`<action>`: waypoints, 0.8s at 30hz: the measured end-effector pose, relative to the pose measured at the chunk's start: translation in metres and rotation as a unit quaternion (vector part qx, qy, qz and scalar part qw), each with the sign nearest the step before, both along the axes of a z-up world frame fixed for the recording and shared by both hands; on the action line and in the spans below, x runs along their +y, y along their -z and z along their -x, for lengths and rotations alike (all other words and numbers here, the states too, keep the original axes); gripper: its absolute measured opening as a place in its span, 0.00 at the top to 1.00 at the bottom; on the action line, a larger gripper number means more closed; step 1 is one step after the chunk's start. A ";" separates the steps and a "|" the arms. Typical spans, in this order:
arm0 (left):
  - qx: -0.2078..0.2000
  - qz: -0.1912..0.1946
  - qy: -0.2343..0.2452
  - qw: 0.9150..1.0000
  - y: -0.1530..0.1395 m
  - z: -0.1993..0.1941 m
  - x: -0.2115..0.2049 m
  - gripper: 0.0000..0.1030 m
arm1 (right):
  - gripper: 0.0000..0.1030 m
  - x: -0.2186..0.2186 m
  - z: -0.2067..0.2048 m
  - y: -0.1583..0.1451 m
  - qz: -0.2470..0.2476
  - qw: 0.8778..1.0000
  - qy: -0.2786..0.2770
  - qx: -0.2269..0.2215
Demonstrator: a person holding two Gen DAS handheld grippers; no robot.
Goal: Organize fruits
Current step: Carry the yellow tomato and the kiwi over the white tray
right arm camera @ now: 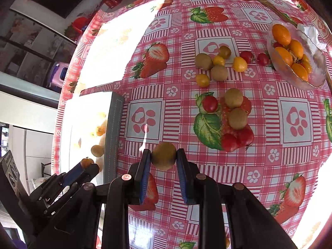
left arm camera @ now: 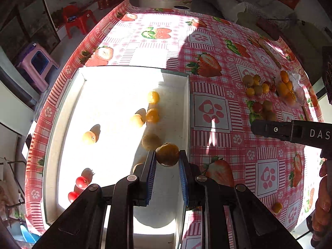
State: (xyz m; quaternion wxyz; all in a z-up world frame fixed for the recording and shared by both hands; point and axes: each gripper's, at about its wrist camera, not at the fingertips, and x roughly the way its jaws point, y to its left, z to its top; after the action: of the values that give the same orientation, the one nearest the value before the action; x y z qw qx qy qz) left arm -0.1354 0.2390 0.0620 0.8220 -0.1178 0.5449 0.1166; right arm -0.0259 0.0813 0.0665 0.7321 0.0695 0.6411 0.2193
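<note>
My left gripper [left arm camera: 167, 155] is shut on a small orange fruit [left arm camera: 167, 154] and holds it above the right side of a white tray [left arm camera: 186, 95]. Several orange fruits, a brown one [left arm camera: 150, 142] and two red tomatoes [left arm camera: 81, 182] lie in the tray. My right gripper [right arm camera: 163, 157] is shut on a brown kiwi-like fruit [right arm camera: 163, 155] above the tablecloth, right of the tray [right arm camera: 113, 124]. The left gripper [right arm camera: 87, 164] shows at the right wrist view's lower left. Loose brown, yellow and red fruits [right arm camera: 219, 72] lie ahead on the cloth.
A glass bowl [right arm camera: 319, 76] with orange fruits stands at the far right, crumpled plastic beside it. The table carries a pink checked strawberry cloth [right arm camera: 228, 176]. Stools [left arm camera: 39, 62] and a red chair stand on the floor beyond the table's left edge.
</note>
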 end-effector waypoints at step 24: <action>0.020 -0.006 -0.067 0.998 0.045 0.015 0.070 0.77 | 0.73 0.202 -0.023 0.039 0.019 0.985 -0.169 0.004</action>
State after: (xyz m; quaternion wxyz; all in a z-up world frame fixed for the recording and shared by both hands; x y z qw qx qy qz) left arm -0.1502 0.3094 0.0166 0.8022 -0.1465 0.5511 0.1766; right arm -0.0027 0.2832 0.0278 0.6829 -0.0531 0.6510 0.3271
